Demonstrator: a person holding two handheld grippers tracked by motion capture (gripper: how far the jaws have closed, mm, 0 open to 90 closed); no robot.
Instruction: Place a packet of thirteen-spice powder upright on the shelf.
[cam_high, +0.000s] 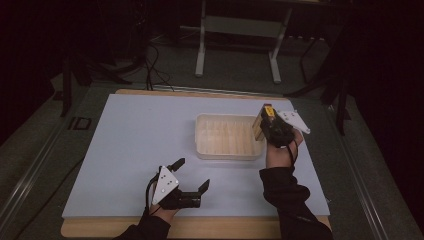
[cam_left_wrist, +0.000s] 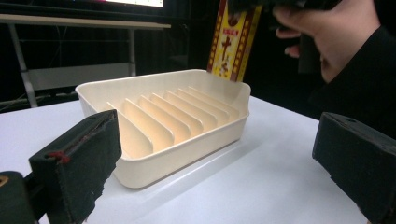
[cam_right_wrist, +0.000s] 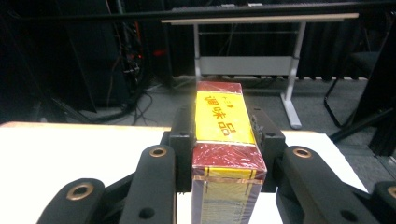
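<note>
A cream slotted tray (cam_high: 228, 136) with several upright dividers sits on the white table mat, right of centre. My right gripper (cam_high: 270, 122) is shut on a yellow and dark red box (cam_right_wrist: 225, 140) printed with red characters, held upright over the tray's right end. In the left gripper view the box (cam_left_wrist: 232, 39) hangs just behind the tray's (cam_left_wrist: 163, 122) far corner, under the person's hand. My left gripper (cam_high: 192, 175) lies low near the table's front edge, open with nothing between its black pads (cam_left_wrist: 79, 165).
The white mat (cam_high: 140, 150) covers a wooden tabletop. Beyond the table stands a grey metal table frame (cam_high: 240, 45) on a dark floor with cables (cam_high: 150, 65). Bare mat lies left of the tray and between the two grippers.
</note>
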